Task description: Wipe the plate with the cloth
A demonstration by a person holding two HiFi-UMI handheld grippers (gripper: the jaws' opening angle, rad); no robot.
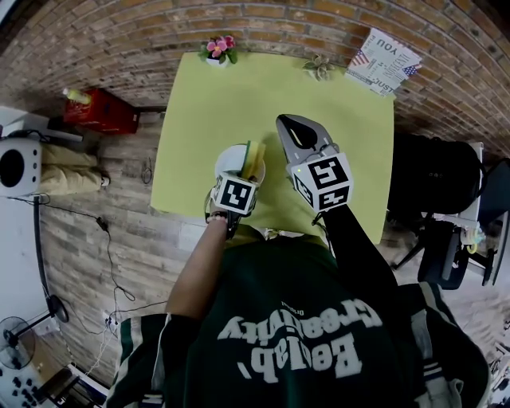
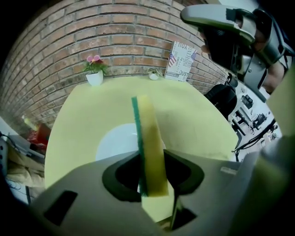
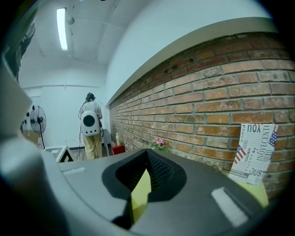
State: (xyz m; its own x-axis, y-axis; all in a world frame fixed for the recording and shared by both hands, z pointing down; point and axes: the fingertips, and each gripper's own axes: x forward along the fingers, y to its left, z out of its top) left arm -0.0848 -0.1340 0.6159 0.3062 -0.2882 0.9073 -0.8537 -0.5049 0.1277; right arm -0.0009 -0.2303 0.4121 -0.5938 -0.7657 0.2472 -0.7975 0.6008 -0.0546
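The left hand-held gripper (image 2: 152,167), the nearer one, grasps the sponge-like cloth (image 2: 150,138) on edge, long axis pointing away, just above the white plate (image 2: 115,140) at the near left of the tabletop (image 1: 263,88), the plate's near rim hidden and contact perhaps not made; farther right, the right hand-held gripper (image 3: 147,156) hangs clenched, empty.

Yellow-green table (image 1: 239,96) against a brick wall (image 1: 263,24). Along the table's far edge, left to right: white pot of pink flowers (image 1: 219,49), small pale plant (image 1: 320,66), printed card with a flag (image 1: 382,61) at the far right corner. On the wooden floor (image 1: 96,231) to the left, a red box (image 1: 107,111) with a yellow bottle (image 1: 76,96) at its left end, plus a trailing black cable (image 1: 107,239). Right of the table, a black chair (image 1: 434,171). Farther along the wall, a person with a white backpack (image 3: 91,124) near a standing fan (image 3: 38,120).
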